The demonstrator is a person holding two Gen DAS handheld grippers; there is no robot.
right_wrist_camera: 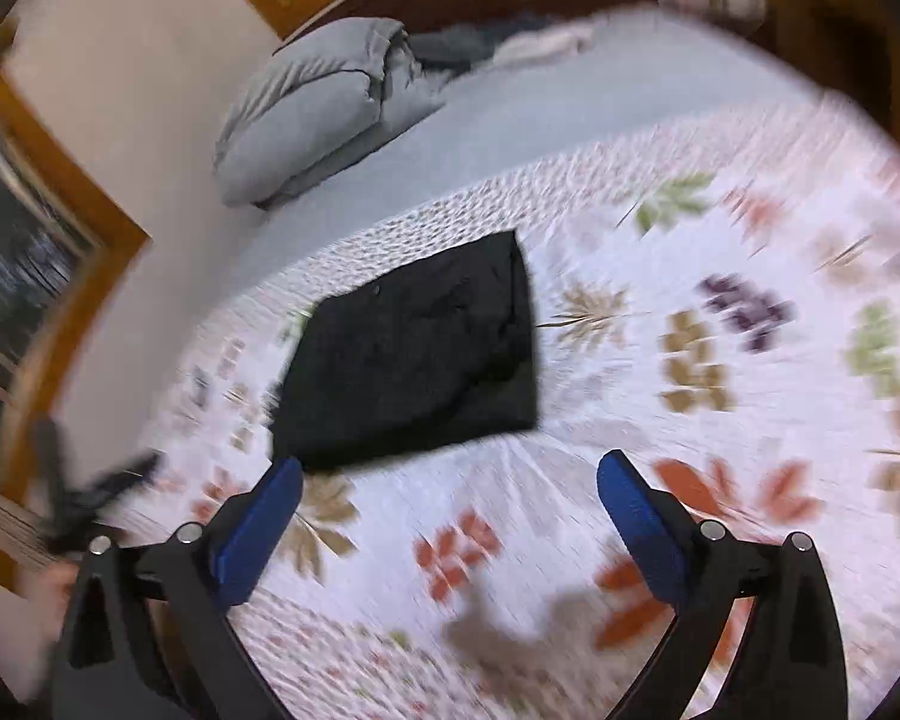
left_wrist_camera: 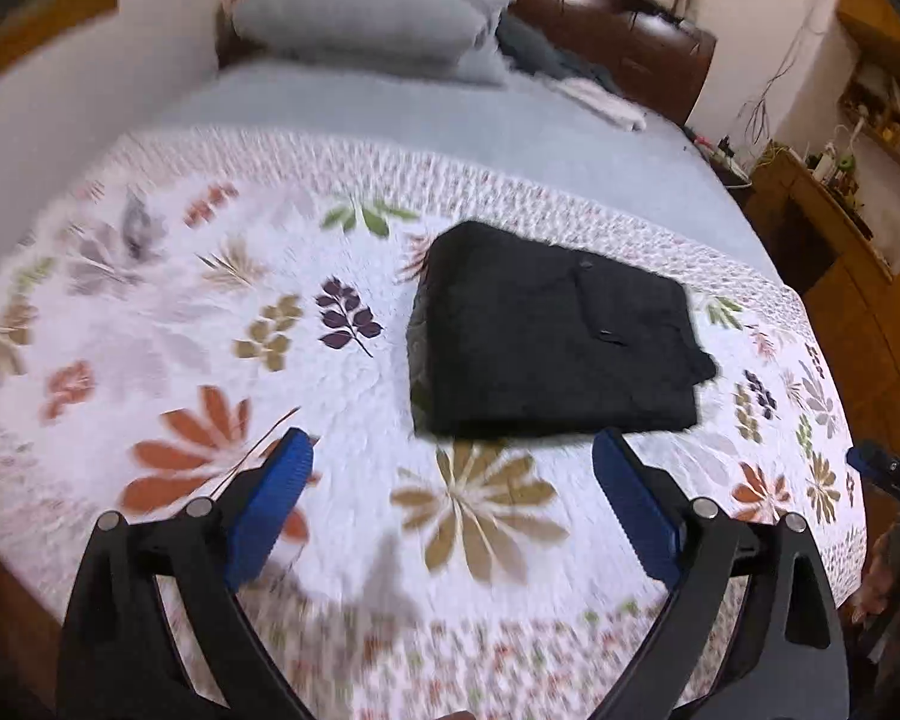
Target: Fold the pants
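Observation:
The black pants (left_wrist_camera: 555,336) lie folded into a compact rectangle on the floral bedspread (left_wrist_camera: 180,312). In the right wrist view the same dark bundle of pants (right_wrist_camera: 414,360) sits left of centre. My left gripper (left_wrist_camera: 453,450) hangs above the bed on the near side of the pants, jaws wide apart, nothing between the blue pads (left_wrist_camera: 270,504). My right gripper (right_wrist_camera: 450,474) is likewise raised over the bedspread (right_wrist_camera: 720,420) short of the pants, open and empty. The other gripper shows blurred at the edge of each view: the right gripper (left_wrist_camera: 894,474) and the left gripper (right_wrist_camera: 84,498).
A folded grey duvet (left_wrist_camera: 378,6) and some clothes (left_wrist_camera: 594,96) lie at the head of the bed against a dark wooden headboard (left_wrist_camera: 630,30). A wooden cabinet (left_wrist_camera: 822,222) stands to the right of the bed. Wood-framed windows (right_wrist_camera: 42,252) line the wall on the left.

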